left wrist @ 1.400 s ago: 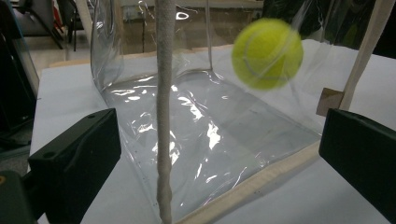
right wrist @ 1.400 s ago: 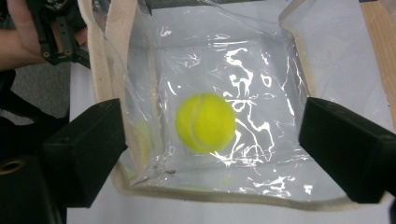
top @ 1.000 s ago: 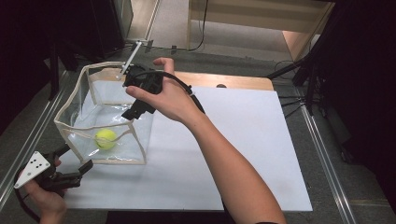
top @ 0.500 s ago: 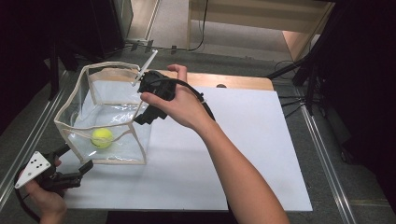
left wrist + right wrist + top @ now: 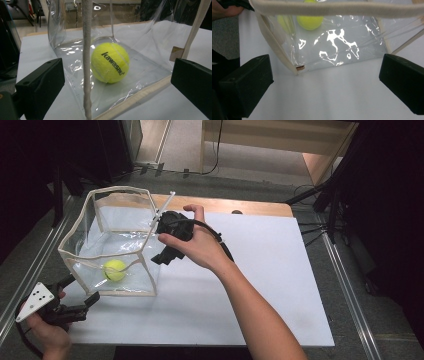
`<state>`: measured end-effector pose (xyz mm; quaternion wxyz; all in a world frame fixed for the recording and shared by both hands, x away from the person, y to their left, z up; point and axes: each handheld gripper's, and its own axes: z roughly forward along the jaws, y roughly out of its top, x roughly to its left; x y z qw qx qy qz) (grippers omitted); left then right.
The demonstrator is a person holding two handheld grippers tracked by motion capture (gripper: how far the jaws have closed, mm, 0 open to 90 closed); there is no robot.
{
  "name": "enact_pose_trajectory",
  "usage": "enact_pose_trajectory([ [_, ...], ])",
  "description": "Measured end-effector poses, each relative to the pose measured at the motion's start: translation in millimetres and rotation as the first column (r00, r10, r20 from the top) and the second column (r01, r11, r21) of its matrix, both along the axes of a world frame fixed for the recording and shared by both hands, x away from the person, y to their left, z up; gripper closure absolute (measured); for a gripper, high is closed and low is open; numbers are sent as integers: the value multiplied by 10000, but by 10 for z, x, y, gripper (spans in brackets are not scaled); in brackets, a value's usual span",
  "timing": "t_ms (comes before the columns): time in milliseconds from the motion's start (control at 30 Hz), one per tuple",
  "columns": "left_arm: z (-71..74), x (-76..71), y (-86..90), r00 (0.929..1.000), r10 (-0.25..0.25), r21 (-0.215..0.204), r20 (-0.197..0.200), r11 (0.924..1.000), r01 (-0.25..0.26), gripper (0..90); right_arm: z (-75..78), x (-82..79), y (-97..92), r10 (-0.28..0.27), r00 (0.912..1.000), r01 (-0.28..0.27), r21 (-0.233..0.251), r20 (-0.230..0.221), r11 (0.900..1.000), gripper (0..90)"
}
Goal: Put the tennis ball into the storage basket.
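White table (image 5: 260,285) | tennis ball (image 5: 110,62) in clear bag (image 5: 95,227) just ahead of left gripper (image 5: 80,292) | both grippers apart

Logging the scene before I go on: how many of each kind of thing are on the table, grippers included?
Tennis ball: 1
Clear bag: 1
Grippers: 2, left gripper and right gripper
White mat: 1
Total: 5
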<state>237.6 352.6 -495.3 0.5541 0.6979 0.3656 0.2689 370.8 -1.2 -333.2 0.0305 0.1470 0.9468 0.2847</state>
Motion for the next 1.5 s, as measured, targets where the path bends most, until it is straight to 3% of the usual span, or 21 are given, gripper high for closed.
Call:
enact_pose_trajectory([
  [567,-1,0,-5,10000,29,3,-7,10000,-29,0,-405,-144,-72,-180,9998,181,170,-58,9997,0],
  [1000,0,-6,-9,10000,34,67,-40,10000,-34,0,-719,-269,-161,-369,9992,361,441,175,9984,0],
  [1500,0,-8,-14,10000,36,98,-56,9999,-36,0,-966,-448,-541,-1020,9945,988,1076,247,9893,0],
])
